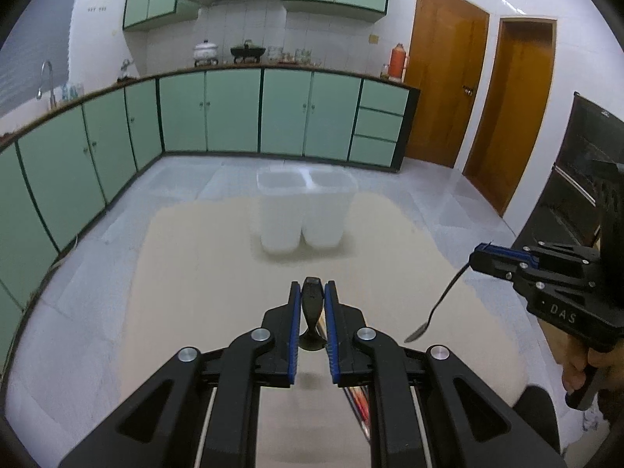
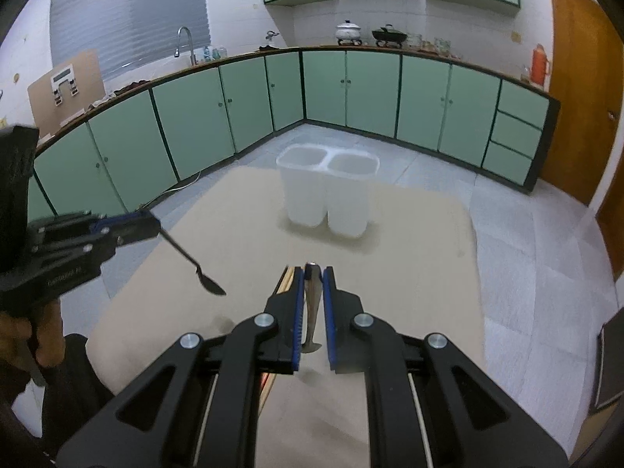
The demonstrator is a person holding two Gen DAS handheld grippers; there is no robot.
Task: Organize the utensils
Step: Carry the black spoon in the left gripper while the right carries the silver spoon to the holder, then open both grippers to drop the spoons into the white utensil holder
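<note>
The left gripper [image 1: 313, 300] is clamped on a black-handled spoon [image 1: 312, 310], the right gripper [image 2: 312, 288] on a metal spoon [image 2: 312, 312], both lifted; next they must be lowered into the white holder [image 1: 306, 210] at twelve o'clock.

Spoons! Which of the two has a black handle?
The black spoon, pinched in the left gripper. The other one, the silver spoon in the right gripper, is thin grey metal all along.
</note>
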